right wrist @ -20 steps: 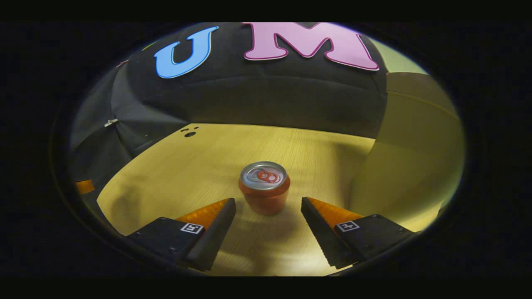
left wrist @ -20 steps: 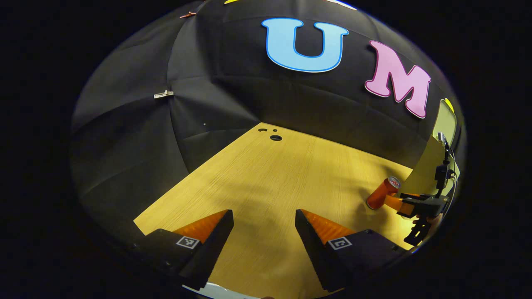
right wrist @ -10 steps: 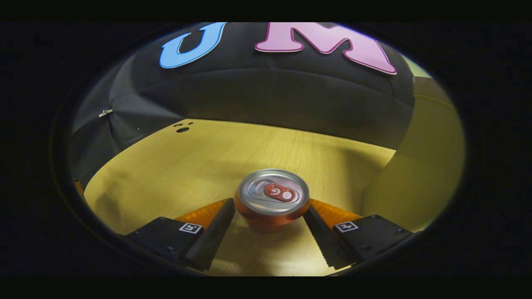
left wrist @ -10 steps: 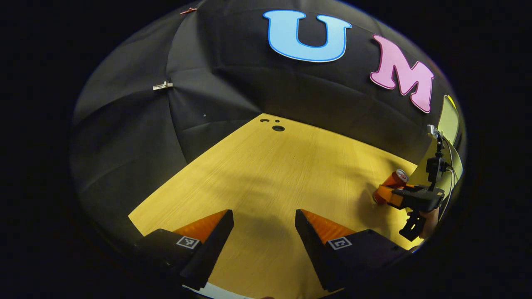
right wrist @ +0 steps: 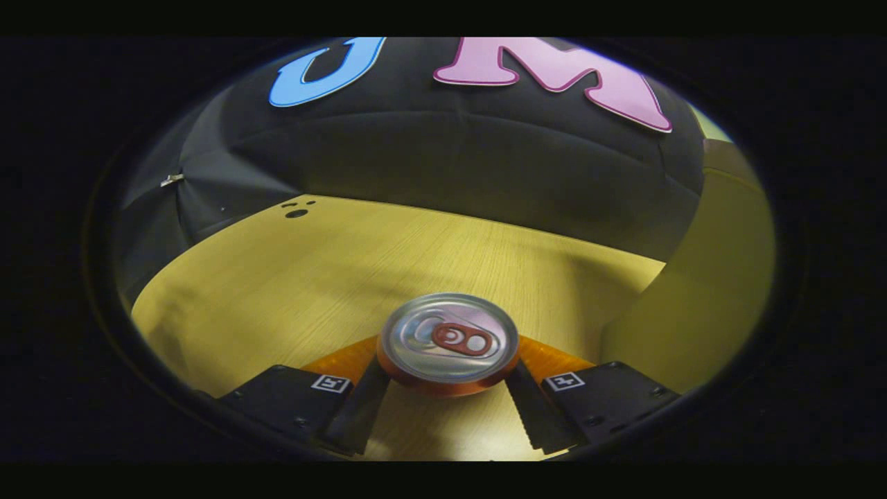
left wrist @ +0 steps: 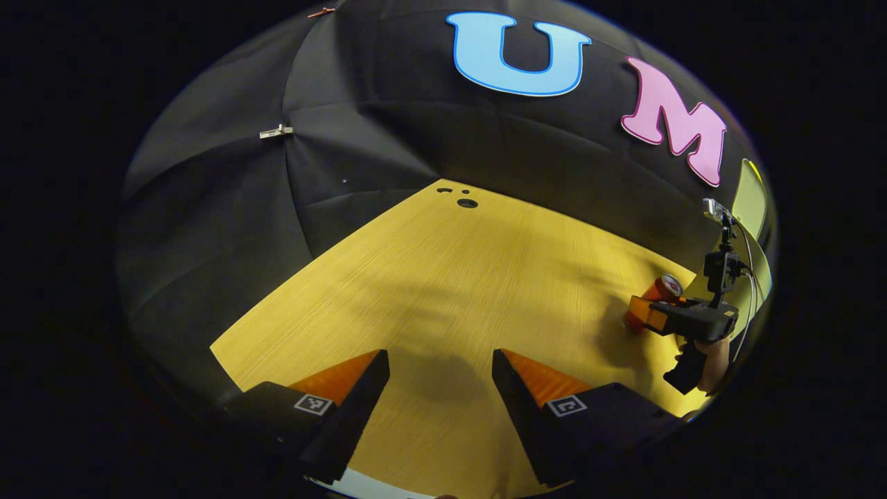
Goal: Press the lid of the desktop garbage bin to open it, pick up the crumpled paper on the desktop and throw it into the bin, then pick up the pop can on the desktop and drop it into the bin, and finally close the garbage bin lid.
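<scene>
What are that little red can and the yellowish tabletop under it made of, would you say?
The small red pop can looks like thin metal, likely aluminium: its top is bare, silvery and shiny, with a pull tab. The yellowish wooden tabletop shows fine straight grain lines and a matte finish; solid wood or printed laminate, I cannot tell.

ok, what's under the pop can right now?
The pop can stands upright on the wooden table, between the right hand-held gripper fingers. Its base and the spot beneath are hidden by its own body.
</scene>
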